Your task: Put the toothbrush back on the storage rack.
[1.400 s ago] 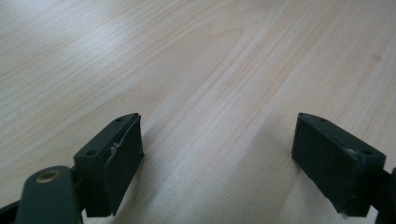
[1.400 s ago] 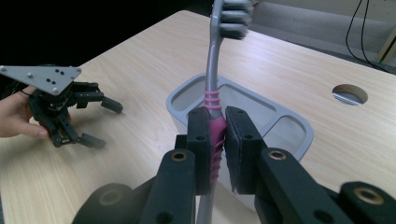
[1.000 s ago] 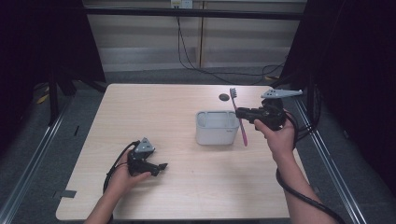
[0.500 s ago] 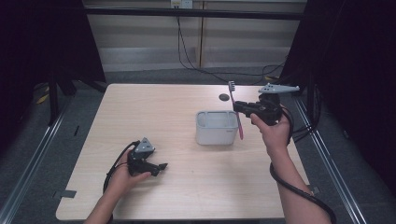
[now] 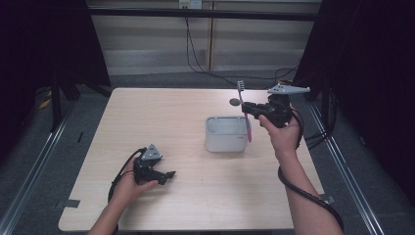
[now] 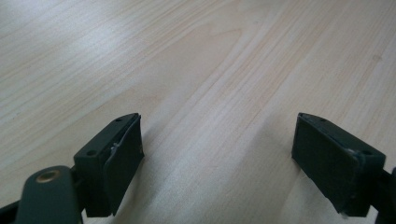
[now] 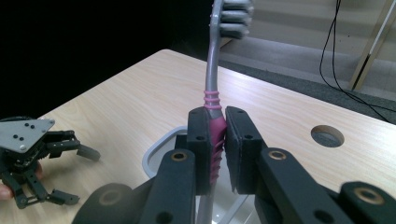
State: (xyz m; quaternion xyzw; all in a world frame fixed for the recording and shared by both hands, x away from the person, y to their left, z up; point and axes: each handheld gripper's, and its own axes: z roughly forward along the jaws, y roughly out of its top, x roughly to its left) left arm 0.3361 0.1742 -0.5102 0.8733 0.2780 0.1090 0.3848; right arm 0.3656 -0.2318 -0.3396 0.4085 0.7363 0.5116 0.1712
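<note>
- Two hand-held black grippers are at work over a pale wooden table [image 5: 186, 117], and the right gripper [image 7: 218, 135] is the one that matters: its jaws are clenched on the ribbed pink grip of a grey-and-pink plastic toothbrush [image 7: 212, 93].
- Between those fingers the toothbrush stands nearly upright. Its long axis runs up and down, with the grey bristled head [image 7: 235, 16] above the fingertips and the lower handle passing down below them.
- Directly beneath the clamped fingers sits a light grey, rounded-rectangular plastic holder [image 5: 225, 133]. In the high view the handle's lower end [image 5: 249, 133] hangs at the holder's right rim; whether the tip is already inside the opening cannot be told.
- Judging from this, the likely next move is a straight lowering of the brush into the holder, so what counts is keeping the handle end over the opening and not over the rim.
- Beyond the right fingers, a round dark hole [image 7: 327, 135] in the tabletop lies to one side, apart from the brush.
- Far from the holder, the left gripper [image 6: 217, 154] rests low on bare wood with its jaws spread wide and nothing between them, so the right hand [image 5: 284, 134] is plainly nearer.
</note>
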